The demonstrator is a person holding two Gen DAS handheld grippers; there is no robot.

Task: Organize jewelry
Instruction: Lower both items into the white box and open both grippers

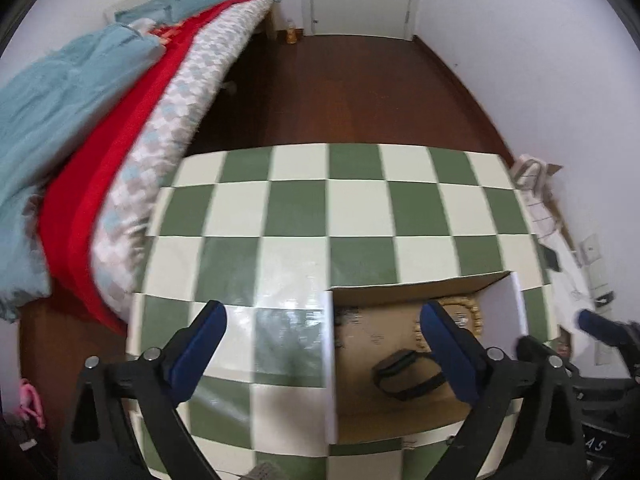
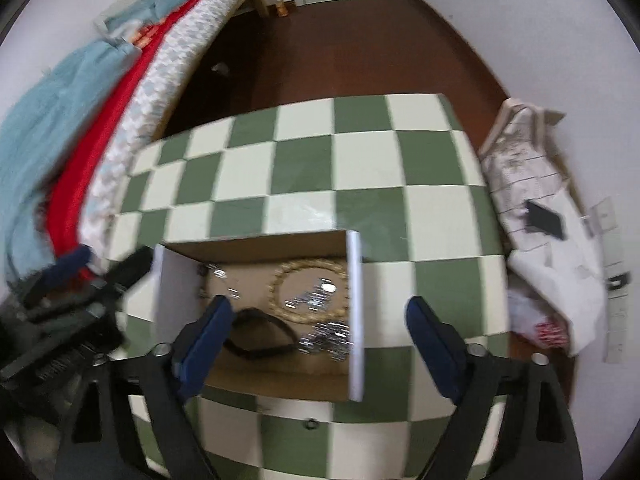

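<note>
In the left wrist view, our left claw [image 1: 322, 354] gapes wide and empty, the box [image 1: 404, 412] with its black band [image 1: 408, 376] lying to its right. In the right wrist view, our right claw [image 2: 320, 344], equally wide, straddles the box's right wall, band [image 2: 260, 334] lying crosswise beneath: nearer.

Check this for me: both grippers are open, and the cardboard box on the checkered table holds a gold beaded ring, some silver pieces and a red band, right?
Nearly. The band is black, not red, as the right wrist view shows. The rest stands.
</note>
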